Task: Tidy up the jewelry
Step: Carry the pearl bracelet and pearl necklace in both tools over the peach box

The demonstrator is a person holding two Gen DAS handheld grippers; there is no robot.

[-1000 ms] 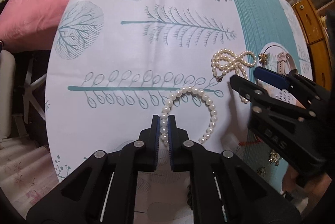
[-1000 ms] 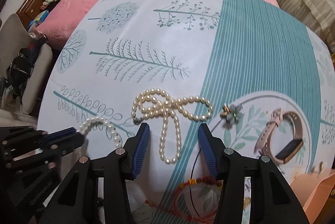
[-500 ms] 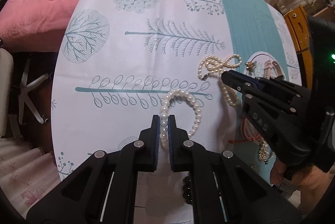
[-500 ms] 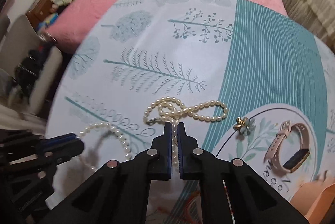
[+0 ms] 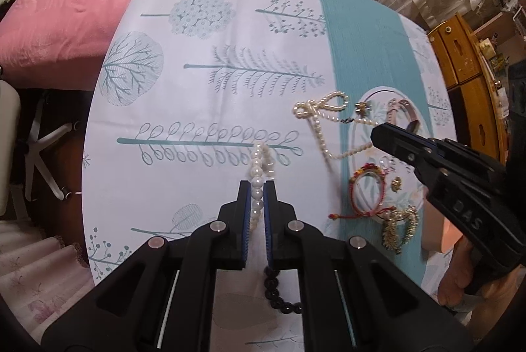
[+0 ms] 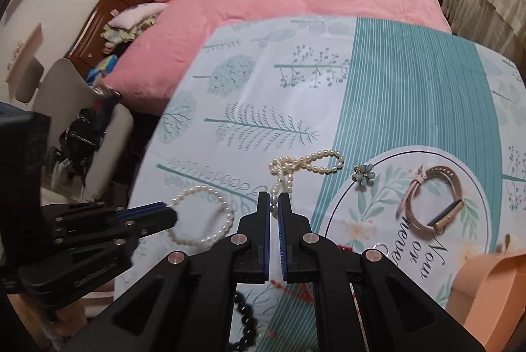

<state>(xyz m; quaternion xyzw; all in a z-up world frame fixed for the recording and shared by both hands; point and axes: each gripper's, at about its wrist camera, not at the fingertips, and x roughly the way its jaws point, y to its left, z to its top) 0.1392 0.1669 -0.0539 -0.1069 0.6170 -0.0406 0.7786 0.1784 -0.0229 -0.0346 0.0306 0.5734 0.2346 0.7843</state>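
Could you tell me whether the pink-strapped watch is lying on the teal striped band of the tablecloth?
No, the watch lies inside the white floral circle printed on the tablecloth.

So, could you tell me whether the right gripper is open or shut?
Shut: the right gripper clamps the long cream pearl necklace between its blue pads.

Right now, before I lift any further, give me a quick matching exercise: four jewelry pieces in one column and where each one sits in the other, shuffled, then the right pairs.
Things:
1. pearl bracelet
2. pearl necklace
3. flower brooch
4. pink-strapped watch

Places:
A. inside the printed circle on the tablecloth
B. pinched by the right gripper
C. pinched by the left gripper
D. loose on the circle's edge, beside the necklace loop

Pairs: 1-C, 2-B, 3-D, 4-A
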